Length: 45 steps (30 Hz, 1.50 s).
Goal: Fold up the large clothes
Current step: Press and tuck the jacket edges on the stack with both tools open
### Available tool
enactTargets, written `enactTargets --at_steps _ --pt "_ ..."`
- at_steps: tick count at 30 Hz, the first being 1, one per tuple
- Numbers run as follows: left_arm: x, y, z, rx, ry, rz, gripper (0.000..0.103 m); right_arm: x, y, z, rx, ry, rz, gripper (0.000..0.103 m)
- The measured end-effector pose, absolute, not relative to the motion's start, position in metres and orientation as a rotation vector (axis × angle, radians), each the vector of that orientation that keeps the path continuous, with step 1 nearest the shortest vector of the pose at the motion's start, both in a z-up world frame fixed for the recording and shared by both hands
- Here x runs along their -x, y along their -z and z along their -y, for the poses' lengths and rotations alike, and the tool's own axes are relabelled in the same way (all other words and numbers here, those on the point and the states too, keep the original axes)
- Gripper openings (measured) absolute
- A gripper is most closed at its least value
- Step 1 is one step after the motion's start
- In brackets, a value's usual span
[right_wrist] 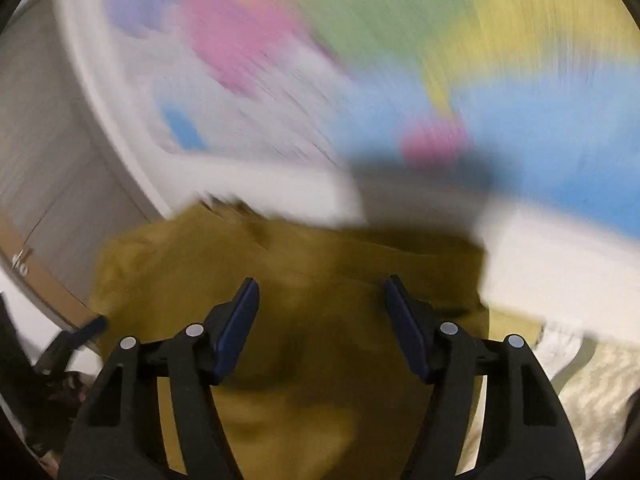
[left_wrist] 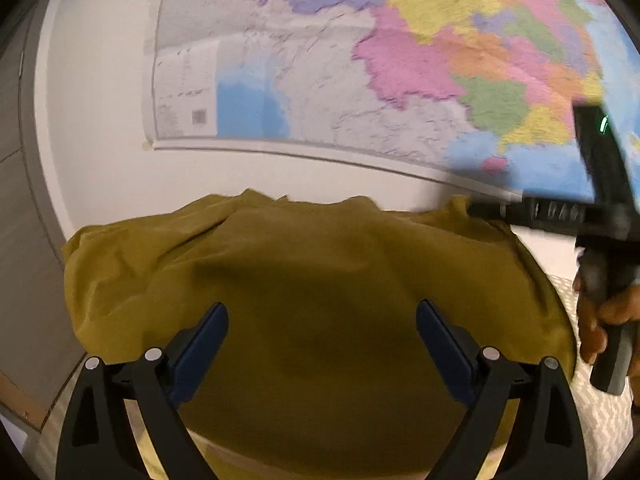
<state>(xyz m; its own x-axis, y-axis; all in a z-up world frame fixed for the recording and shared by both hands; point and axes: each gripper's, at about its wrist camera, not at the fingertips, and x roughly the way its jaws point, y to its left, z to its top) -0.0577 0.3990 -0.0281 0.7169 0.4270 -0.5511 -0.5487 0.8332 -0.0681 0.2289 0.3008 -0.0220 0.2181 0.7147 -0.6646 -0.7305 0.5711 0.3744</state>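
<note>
Left gripper [left_wrist: 322,344], black with blue pads: jaws spread wide, nothing between them, poised over the near half of the mustard-yellow fabric garment [left_wrist: 304,272]. Right gripper [right_wrist: 322,322]: jaws likewise apart and empty, above the same cloth. The garment lies directly ahead of and below both grippers, its long axis running side to side; its far edge meets the white wall beneath a coloured wall map [left_wrist: 400,60]. In the left view the right gripper reaches that far right corner, so it appears nearer the next fold. Right view heavily motion-blurred; garment's near edge cut off.
</note>
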Motion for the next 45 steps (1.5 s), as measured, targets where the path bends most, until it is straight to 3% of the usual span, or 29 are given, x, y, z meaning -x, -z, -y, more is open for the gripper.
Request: enactTargets --at_steps 5,13,15,21,28,32,39,45 --pt "0.055 0.041 -0.423 0.270 -0.525 -0.564 0.092 -0.229 0.036 -0.277 -0.078 -1.029 -0.935 0.067" --pt "0.093 0.010 -0.493 0.326 -0.670 -0.513 0.091 -0.140 -0.020 -0.236 0.004 -1.172 -0.604 0.077" --pt "0.099 0.013 -0.520 0.349 -0.735 -0.536 0.086 -0.129 -0.015 -0.235 0.027 -1.196 -0.604 0.076" --pt "0.096 0.055 -0.559 0.408 -0.806 -0.648 0.083 -0.135 0.034 -0.237 0.062 -1.178 -0.741 0.076" --pt "0.107 0.041 -0.522 0.373 -0.772 -0.576 0.080 -0.117 0.017 -0.225 0.063 -1.149 -0.669 0.078" --pt "0.115 0.022 -0.479 0.312 -0.741 -0.496 0.097 -0.098 0.011 -0.208 0.061 -1.158 -0.618 0.088" --pt "0.122 0.014 -0.412 0.241 -0.683 -0.473 0.097 -0.070 0.001 -0.192 0.077 -1.153 -0.563 0.098" --pt "0.122 0.032 -0.384 0.335 -0.640 -0.511 0.096 -0.049 0.000 -0.182 0.081 -1.131 -0.546 0.098"
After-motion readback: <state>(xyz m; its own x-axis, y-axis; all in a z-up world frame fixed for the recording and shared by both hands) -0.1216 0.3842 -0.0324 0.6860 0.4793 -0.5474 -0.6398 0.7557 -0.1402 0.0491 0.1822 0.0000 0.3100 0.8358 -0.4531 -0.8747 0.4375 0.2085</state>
